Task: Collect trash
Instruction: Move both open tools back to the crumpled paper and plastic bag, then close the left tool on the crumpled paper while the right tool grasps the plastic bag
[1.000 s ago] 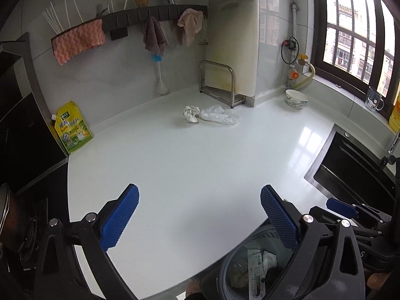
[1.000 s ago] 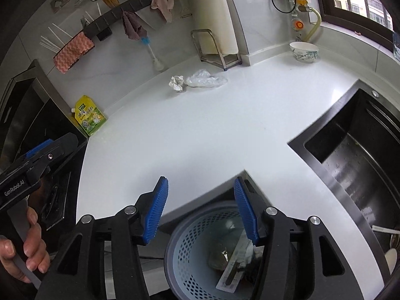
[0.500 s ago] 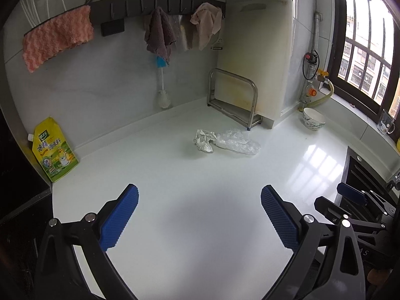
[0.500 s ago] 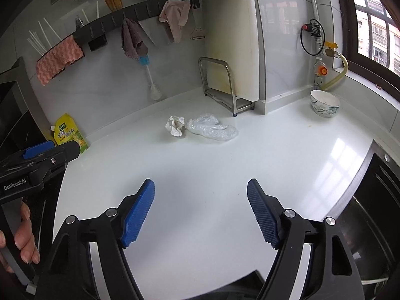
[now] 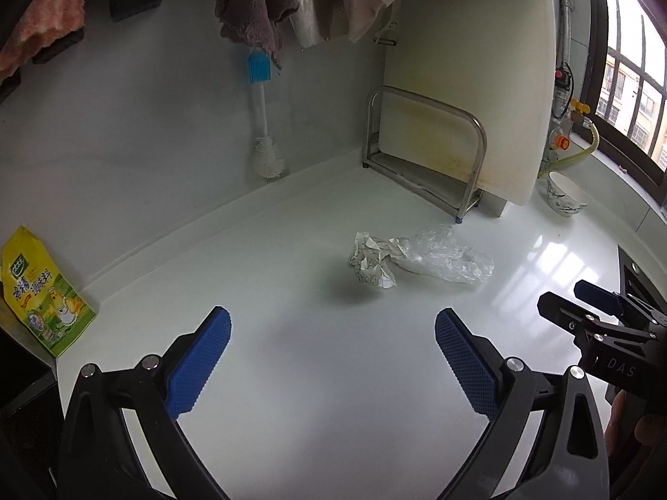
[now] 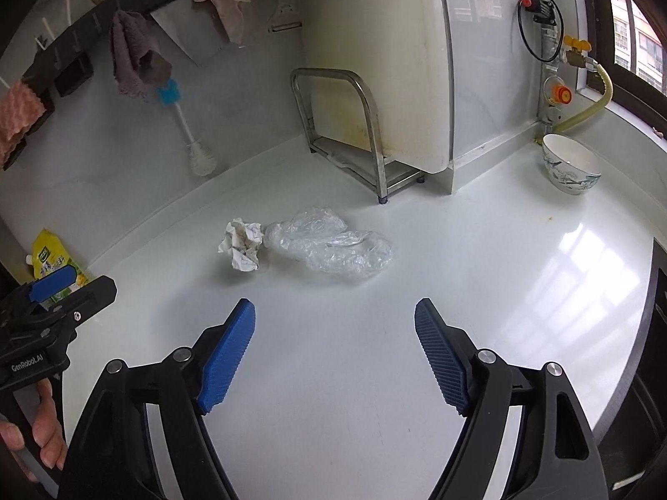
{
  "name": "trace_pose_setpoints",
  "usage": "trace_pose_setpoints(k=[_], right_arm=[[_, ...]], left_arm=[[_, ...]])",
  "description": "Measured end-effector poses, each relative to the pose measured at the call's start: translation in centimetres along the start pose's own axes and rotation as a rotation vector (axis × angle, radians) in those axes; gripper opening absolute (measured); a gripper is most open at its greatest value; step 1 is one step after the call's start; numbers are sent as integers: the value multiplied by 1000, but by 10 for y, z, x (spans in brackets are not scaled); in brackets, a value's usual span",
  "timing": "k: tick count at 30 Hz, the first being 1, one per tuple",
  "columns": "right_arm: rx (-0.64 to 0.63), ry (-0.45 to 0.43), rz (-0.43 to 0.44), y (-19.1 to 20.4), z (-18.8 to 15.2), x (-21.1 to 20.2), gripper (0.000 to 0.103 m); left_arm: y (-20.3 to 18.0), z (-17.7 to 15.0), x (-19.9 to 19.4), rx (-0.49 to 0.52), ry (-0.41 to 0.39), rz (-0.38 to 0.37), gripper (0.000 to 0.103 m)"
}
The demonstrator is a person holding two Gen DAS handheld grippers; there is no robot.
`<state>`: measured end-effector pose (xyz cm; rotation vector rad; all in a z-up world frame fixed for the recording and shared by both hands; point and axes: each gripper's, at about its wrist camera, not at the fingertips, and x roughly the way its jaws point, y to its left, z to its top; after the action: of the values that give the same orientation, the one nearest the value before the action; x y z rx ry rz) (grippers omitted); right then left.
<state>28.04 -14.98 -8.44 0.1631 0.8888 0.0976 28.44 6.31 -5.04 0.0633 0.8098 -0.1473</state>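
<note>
A crumpled white paper ball [image 5: 369,260] and a clear plastic bag [image 5: 442,256] lie touching each other on the white counter [image 5: 292,375], in front of the steel rack. My left gripper [image 5: 333,333] hovers short of them, open and empty, roughly in line with the paper. In the right wrist view the paper ball [image 6: 244,243] and plastic bag [image 6: 333,246] lie just ahead of my right gripper [image 6: 335,321]. Its jaws are opening wide with nothing between them. A hand holds the left gripper's handle at that view's left edge.
A steel rack [image 6: 346,125] holds a white cutting board [image 6: 375,41] against the back wall. A patterned bowl [image 6: 569,168] stands at the right by the window, and a yellow pouch [image 5: 39,291] leans at the left. A bottle brush [image 5: 264,125] and cloths hang on the wall. The dark sink edge [image 6: 658,291] is at the right.
Both grippers have moved forward over the counter toward the paper and bag, which now look much larger. The trash basket has dropped out of view. The right jaws have spread wider.
</note>
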Motion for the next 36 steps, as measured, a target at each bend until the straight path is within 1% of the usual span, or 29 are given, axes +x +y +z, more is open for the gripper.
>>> trace_pose_setpoints(k=[6, 12, 16, 19, 23, 26, 27, 28, 29, 30, 31, 32, 34, 36], right_arm=[[25, 30, -6, 3, 31, 49, 78], [13, 69, -18, 13, 51, 97, 78], [28, 96, -31, 15, 62, 123, 78], [36, 125, -49, 15, 68, 142, 78], [20, 157, -89, 20, 67, 162, 78], [0, 146, -95, 23, 63, 168, 77], [-5, 140, -92, 23, 62, 167, 75], [-9, 134, -87, 23, 60, 167, 65], [-11, 138, -74, 22, 59, 167, 58], [-10, 150, -57, 21, 58, 169, 44], [-9, 157, -47, 21, 57, 169, 36], [-10, 158, -36, 22, 56, 168, 33], [-17, 148, -27, 22, 55, 165, 17], [-15, 136, -30, 19, 54, 160, 13]], left_arm=[[11, 9, 43, -6, 22, -3, 97], [21, 10, 69, -17, 33, -9, 97], [25, 10, 81, -18, 44, -9, 97], [28, 10, 85, -18, 50, -11, 97], [29, 10, 91, -19, 54, -11, 97], [28, 11, 95, -25, 60, -18, 97], [27, 12, 96, -28, 61, -22, 97], [26, 12, 98, -29, 61, -26, 97], [24, 13, 99, -29, 62, -31, 97], [22, 13, 102, -28, 64, -35, 97], [19, 13, 104, -26, 67, -37, 97], [17, 14, 107, -26, 71, -40, 97], [13, 15, 114, -29, 82, -49, 97], [8, 15, 121, -31, 90, -66, 97]])
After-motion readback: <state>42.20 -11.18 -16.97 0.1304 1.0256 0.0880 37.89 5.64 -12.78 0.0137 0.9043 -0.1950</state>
